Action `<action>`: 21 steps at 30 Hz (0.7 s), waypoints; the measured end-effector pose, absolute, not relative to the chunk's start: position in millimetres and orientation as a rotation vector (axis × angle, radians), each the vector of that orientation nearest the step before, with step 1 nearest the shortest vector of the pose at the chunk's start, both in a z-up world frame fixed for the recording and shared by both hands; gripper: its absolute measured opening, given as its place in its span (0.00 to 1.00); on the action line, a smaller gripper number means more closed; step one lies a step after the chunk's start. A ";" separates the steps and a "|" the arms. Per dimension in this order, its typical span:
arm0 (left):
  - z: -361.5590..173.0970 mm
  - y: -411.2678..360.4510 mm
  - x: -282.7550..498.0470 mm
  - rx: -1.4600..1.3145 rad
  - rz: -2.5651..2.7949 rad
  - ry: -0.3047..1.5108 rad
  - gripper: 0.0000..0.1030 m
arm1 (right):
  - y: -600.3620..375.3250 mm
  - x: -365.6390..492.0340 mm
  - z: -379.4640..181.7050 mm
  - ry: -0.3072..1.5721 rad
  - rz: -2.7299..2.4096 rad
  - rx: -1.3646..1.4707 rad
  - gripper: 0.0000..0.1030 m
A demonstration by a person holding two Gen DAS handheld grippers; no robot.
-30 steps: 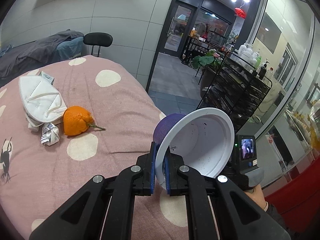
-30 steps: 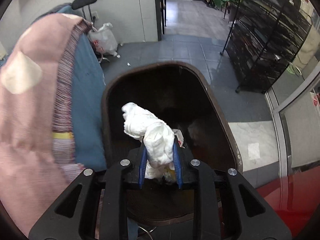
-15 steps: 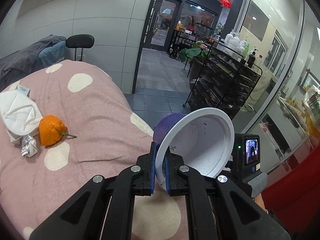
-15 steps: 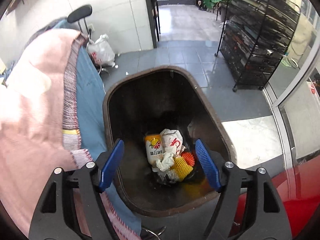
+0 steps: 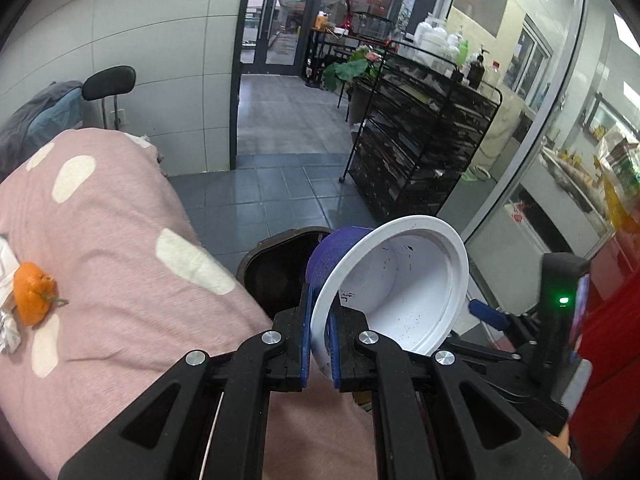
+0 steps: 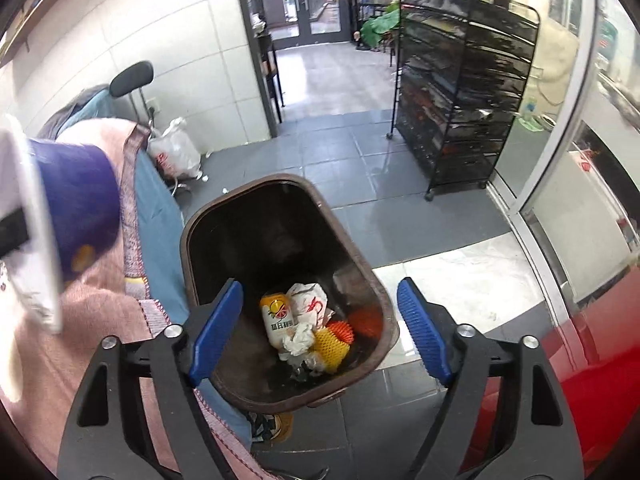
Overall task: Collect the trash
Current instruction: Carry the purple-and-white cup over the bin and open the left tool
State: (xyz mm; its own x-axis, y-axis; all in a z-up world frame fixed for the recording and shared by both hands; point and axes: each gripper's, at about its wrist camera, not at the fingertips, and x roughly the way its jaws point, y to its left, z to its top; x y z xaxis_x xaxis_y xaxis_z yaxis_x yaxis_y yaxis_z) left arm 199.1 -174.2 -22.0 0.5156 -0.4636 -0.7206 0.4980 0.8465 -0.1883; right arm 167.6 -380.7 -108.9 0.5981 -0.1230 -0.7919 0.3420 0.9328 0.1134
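Two grippers are hanging near the bin (image 6: 280, 248): the left gripper (image 5: 320, 340) is pinching the bowl (image 5: 400, 284) by its rim, bin just ahead and below, while the right gripper (image 6: 320, 328) is gaping empty directly above the bin's trash (image 6: 304, 320).
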 end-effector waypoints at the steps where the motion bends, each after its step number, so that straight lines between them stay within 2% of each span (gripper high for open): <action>1: -23.8 -177.8 201.5 0.056 -0.579 0.858 0.08 | -382.8 165.6 -107.1 0.885 -0.279 0.269 0.77; 21: -57.2 -225.9 216.9 0.207 -0.609 0.961 0.08 | -400.8 148.5 -102.7 0.869 -0.335 0.295 0.78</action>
